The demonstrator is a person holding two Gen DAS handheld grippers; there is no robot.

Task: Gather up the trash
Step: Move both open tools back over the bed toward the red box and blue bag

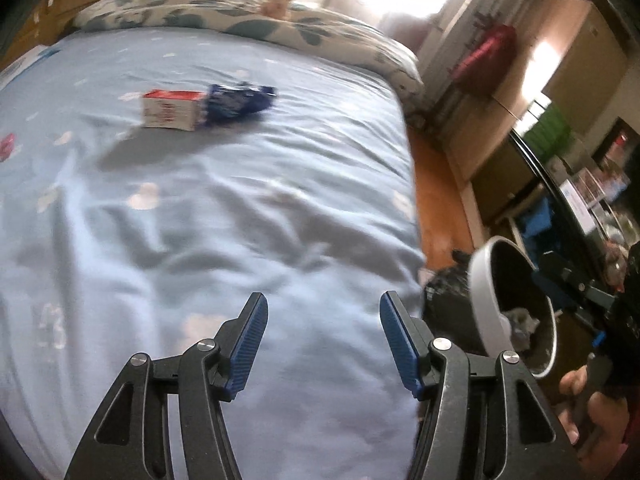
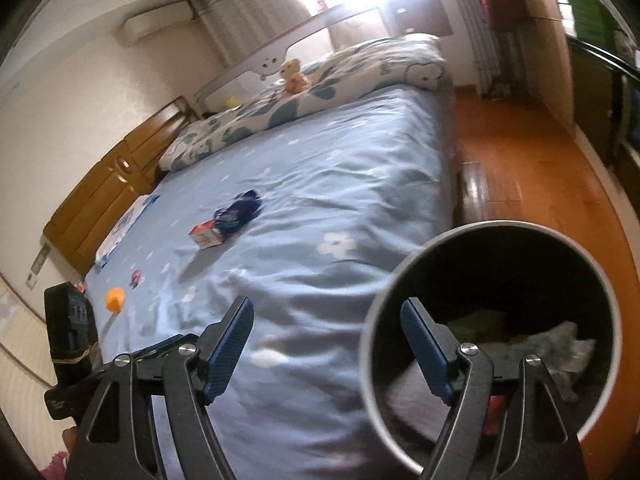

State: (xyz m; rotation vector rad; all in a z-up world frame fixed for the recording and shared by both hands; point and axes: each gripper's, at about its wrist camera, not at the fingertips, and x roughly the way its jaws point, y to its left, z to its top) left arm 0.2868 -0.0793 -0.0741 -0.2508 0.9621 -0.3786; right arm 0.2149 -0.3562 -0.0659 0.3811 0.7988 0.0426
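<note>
At the far left of the right wrist view, a wooden headboard (image 2: pixel 116 196) runs along the wall. The bed (image 2: pixel 320 208) has a light blue sheet with white flowers. Near its left edge lie an orange ball (image 2: pixel 115 299) and a small pink item (image 2: pixel 136 278), well apart from the rest.

Further right, near the middle of the sheet, a small red-and-white carton (image 1: pixel 173 109) lies on its side. A crumpled blue wrapper (image 1: pixel 239 101) touches its right end. Both are well ahead of the grippers.

Behind them a leaf-print quilt (image 1: pixel 248 20) is bunched across the bed, with a teddy bear (image 1: pixel 278 0) on top.

The left gripper (image 1: pixel 323 350) hovers over the near part of the sheet, jaws about half open, nothing between them. The right gripper (image 2: pixel 327 354) has jaws spread wide and holds nothing: its left finger is over the bed edge, its right finger is over the mouth of the bin (image 2: pixel 600 292).

The bin is round with a pale rim and a dark liner. It stands on the wooden floor (image 2: pixel 520 168) just beside the bed's right edge. Crumpled grey paper (image 2: pixel 564 340) lies inside it.

At the far right of the left wrist view, a hand (image 1: pixel 592 408) grips the right gripper's handle.
</note>
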